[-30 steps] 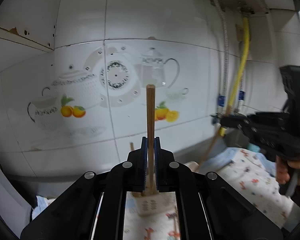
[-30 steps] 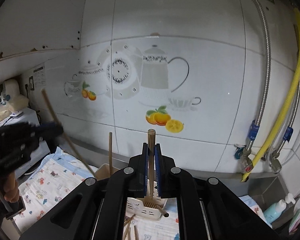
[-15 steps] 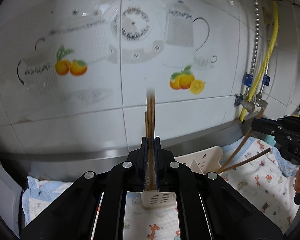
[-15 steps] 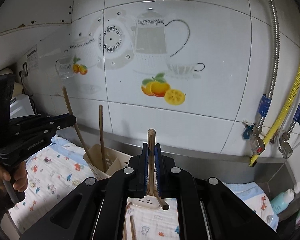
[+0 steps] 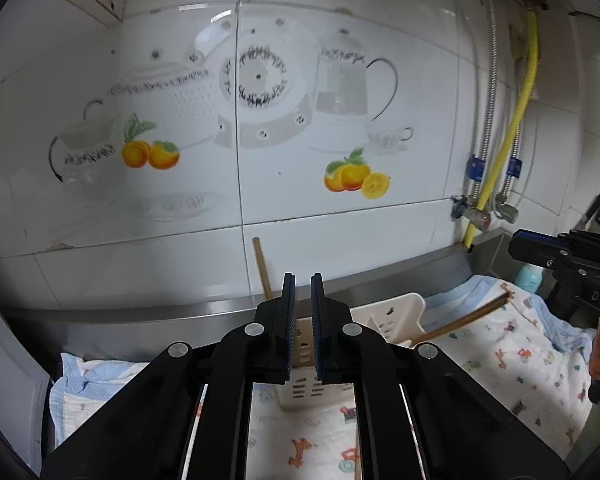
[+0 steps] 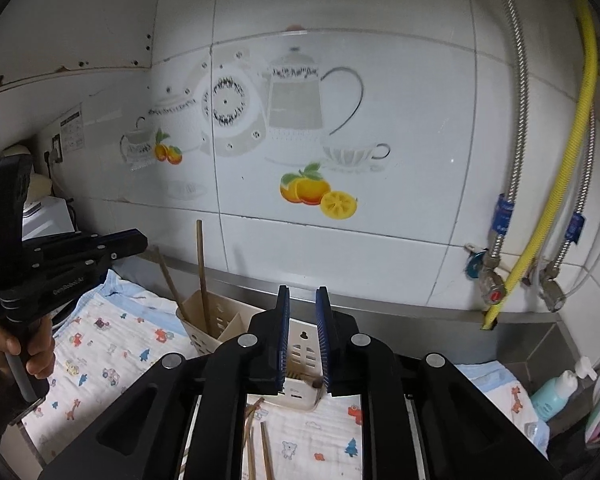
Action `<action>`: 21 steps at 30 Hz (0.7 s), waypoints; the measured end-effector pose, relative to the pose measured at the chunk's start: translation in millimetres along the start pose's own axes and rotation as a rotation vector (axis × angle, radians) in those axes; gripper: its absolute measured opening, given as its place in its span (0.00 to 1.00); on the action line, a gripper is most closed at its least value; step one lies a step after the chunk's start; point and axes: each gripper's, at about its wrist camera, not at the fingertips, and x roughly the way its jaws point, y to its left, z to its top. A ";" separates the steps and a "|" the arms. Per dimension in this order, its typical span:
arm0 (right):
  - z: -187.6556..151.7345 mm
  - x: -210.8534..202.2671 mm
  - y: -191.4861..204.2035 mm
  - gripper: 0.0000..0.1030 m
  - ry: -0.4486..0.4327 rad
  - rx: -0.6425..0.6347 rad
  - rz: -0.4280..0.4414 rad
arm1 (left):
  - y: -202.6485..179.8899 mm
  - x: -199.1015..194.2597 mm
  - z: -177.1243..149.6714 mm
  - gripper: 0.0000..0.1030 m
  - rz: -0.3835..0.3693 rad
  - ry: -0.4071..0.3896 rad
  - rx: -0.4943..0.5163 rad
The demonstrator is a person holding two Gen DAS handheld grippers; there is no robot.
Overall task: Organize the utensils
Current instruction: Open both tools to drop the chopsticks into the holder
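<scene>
Left gripper (image 5: 302, 292) fingers (image 5: 287, 320) parted (nothing between) above the utensil holder (image 5: 384, 320).

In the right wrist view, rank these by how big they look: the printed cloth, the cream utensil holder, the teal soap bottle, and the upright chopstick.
1. printed cloth, largest by far.
2. cream utensil holder, partly hidden behind the right gripper.
3. and 4. upright chopstick and teal soap bottle: one long and thin, one short and stout, so unranked.

left tool (image 5: 302, 320): black, blue pads | right tool (image 6: 302, 332): same, silver screws
</scene>
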 end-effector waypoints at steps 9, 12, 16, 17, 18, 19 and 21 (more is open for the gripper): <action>-31.3 -49.8 11.9 0.20 -0.016 -0.005 0.018 | -8.6 -48.0 -33.9 0.08 -0.032 0.008 -0.009; -50.4 -64.0 16.7 0.20 -0.013 0.000 0.032 | -12.9 -57.8 -58.6 0.08 -0.040 0.036 -0.006; -79.7 -73.7 20.9 0.20 0.010 0.015 0.045 | -15.6 -65.6 -92.4 0.08 -0.057 0.076 -0.012; -87.7 -75.2 22.1 0.20 0.015 0.017 0.042 | -15.2 -66.5 -102.4 0.08 -0.057 0.087 -0.022; -95.3 -76.2 23.4 0.20 0.022 0.018 0.043 | -14.9 -65.9 -109.3 0.08 -0.063 0.102 -0.029; -104.7 -76.3 24.7 0.20 0.034 0.021 0.044 | -15.1 -65.1 -119.7 0.08 -0.072 0.122 -0.037; -119.9 -75.9 26.1 0.20 0.050 0.026 0.042 | -16.3 -62.6 -140.0 0.08 -0.078 0.160 -0.044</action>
